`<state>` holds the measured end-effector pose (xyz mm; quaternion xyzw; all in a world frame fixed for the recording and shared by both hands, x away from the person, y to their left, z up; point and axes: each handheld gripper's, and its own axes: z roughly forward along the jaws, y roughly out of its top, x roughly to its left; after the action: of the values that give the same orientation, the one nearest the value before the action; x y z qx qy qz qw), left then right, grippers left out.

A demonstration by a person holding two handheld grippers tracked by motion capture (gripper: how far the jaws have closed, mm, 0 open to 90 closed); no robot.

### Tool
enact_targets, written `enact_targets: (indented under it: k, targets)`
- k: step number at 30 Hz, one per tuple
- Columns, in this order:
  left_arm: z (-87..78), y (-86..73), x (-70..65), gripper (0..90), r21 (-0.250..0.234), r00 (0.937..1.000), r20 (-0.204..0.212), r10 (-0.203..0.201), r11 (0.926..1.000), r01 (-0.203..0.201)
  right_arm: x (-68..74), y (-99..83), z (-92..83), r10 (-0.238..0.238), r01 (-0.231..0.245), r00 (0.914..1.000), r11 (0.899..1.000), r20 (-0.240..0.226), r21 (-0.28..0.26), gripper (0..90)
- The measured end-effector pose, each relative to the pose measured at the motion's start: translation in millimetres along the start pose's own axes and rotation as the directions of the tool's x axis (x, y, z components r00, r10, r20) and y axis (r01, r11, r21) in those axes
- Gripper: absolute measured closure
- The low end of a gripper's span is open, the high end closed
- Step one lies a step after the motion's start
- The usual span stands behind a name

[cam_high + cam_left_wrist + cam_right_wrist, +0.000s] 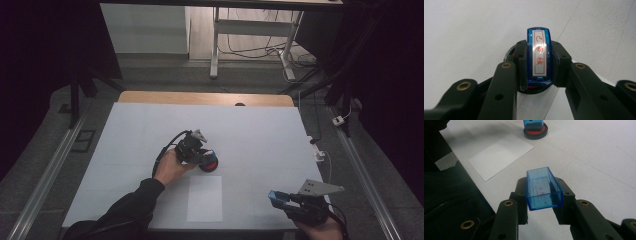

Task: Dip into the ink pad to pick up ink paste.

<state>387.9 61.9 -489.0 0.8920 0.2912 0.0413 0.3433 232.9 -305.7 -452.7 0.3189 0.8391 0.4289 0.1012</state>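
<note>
Dim surroundings, evenly lit table (260, 135), sharp close-ups, soft shadows

From the high view we look forward and down on the whole worktop (260, 135) from above the person's side, well off. The left gripper view sits close behind the left gripper (537, 60), looking steeply down along its jaws at the blue stamp (539, 56) on the red ink pad (531, 88). The right gripper view rides the right gripper (541, 188), looking across the worktop from low and near. It shares the ink pad (535, 132) and white paper sheet (500, 155) with the high view.
</note>
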Motion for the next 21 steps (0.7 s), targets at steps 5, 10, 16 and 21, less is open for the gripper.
enact_targets:
  k: [5,10,16,21]
  targets:
    - [-1.1,1.0,-1.0,70.5,0.004,0.9997,-0.021,0.014,0.9999,-0.014,-0.2,0.0,-0.1,0.0,0.0,1.0,1.0,0.0,0.002,67.9]
    - [-7.2,1.5,-0.3,70.4,-0.014,0.9997,-0.023,0.013,0.9998,-0.013,-0.1,0.0,-0.2,0.0,0.0,1.0,1.0,0.001,0.002,67.9]
    - [-16.7,-0.4,-1.1,70.4,-0.046,1.0,-0.006,0.006,0.9989,-0.006,-0.1,0.0,-0.2,0.0,0.0,1.0,1.0,0.001,0.002,67.9]
    - [-25.3,-2.6,-2.2,70.4,-0.072,0.9999,0.013,0.001,0.9974,0.0,0.1,0.0,0.1,0.0,0.0,1.0,1.0,0.0,0.001,68.0]
